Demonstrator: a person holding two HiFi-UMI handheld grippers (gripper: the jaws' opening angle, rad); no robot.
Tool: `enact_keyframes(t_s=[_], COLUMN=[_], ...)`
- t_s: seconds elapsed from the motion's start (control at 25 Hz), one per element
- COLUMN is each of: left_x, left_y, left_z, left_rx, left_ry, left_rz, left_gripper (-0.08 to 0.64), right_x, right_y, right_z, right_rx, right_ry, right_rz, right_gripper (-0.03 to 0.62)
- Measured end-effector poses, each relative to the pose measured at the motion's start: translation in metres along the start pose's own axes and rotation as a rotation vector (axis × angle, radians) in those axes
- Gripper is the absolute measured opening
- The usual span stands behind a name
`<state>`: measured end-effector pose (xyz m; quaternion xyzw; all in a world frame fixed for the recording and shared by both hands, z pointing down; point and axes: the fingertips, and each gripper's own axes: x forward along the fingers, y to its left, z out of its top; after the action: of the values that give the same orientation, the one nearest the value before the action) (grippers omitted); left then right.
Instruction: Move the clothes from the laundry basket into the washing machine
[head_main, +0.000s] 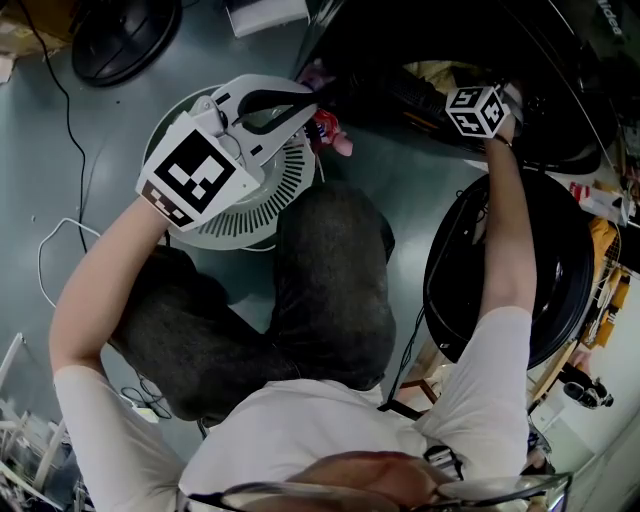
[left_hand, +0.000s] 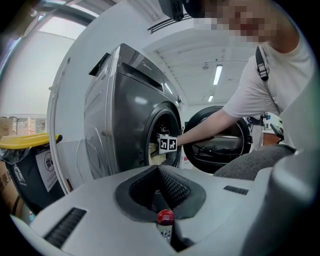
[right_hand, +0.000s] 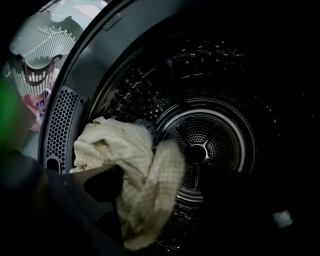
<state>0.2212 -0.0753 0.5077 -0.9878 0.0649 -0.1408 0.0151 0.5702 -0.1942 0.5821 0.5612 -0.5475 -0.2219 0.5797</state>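
The grey floor (head_main: 110, 130) is being occupied by the laundry basket (head_main: 290, 185), just beside the washing machine (head_main: 420, 30) (door (head_main: 505, 270) open).

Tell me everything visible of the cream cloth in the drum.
The cream cloth is soft, faintly checked fabric, bunched and crumpled at the top, trailing down in a folded, blurred tail. It sits low at the left of the drum mouth, inside the washing machine. What it rests on is too dark to tell.

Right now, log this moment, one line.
left gripper shut at laundry basket | right gripper open in drum | cream cloth in drum
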Motion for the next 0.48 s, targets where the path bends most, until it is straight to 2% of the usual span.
enact_keyframes(t_s=[0.2, 0.48], left_x=[-0.006, -0.014], left_y=[0.006, 0.010], left_z=[0.004, 0.005], left_rx=[-0.002, -0.011], left_ry=[-0.013, -0.027], left_rz=[0.005, 0.022], left_gripper=[0.006, 0.006], right_x=[-0.010, -0.019], right_y=[-0.014, -0.006], right_z=[0.007, 0.013], right_rx=[0.038, 0.040], right_ry=[-0.017, -0.024], right_rz=[-0.039, -0.025], right_gripper=[0.488, 0.487])
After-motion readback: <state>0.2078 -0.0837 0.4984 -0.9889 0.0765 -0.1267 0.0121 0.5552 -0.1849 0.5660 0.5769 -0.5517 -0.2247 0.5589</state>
